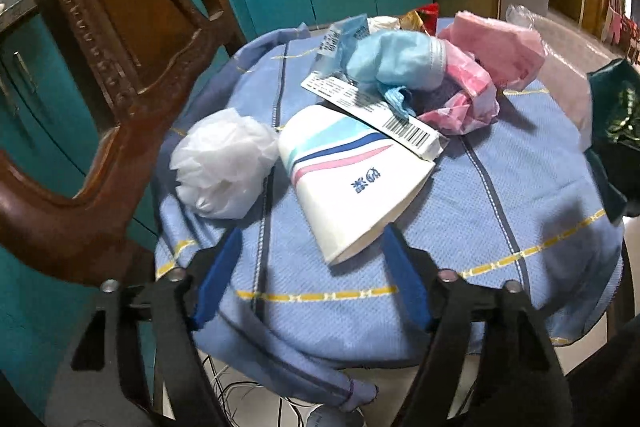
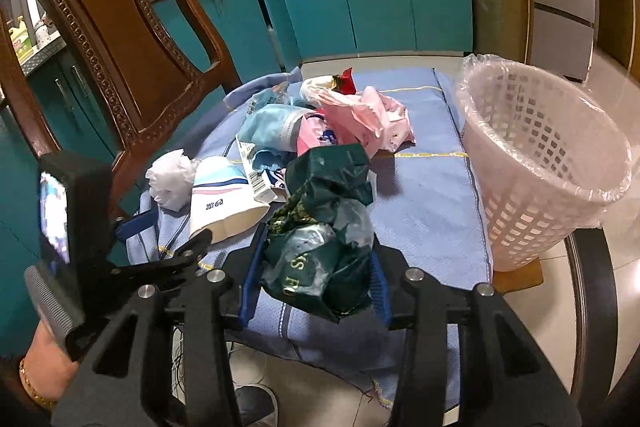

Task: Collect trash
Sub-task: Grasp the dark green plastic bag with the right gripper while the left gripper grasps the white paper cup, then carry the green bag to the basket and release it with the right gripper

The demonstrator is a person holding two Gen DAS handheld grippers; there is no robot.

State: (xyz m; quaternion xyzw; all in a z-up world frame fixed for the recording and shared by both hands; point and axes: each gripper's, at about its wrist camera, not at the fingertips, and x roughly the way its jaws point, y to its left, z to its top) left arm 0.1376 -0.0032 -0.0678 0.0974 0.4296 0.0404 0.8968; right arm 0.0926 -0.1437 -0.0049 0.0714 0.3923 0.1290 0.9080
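Note:
In the left wrist view my left gripper (image 1: 312, 239) stands open low over the blue cloth. The rim end of a flattened white paper cup (image 1: 352, 187) with blue and pink stripes lies between its blue pads, near the right one. A crumpled white plastic ball (image 1: 224, 163) lies left of the cup. In the right wrist view my right gripper (image 2: 316, 267) is shut on a crumpled dark green wrapper (image 2: 324, 235), lifted off the cloth. The left gripper (image 2: 182, 223) shows at the left by the cup (image 2: 224, 203).
Behind the cup lie a barcoded packet (image 1: 376, 111), a light blue mask (image 1: 400, 59) and pink bags (image 1: 500, 47). A lined pink mesh basket (image 2: 540, 155) stands at the table's right. A carved wooden chair (image 2: 112, 39) is close on the left. Teal cabinets (image 2: 380, 7) stand behind.

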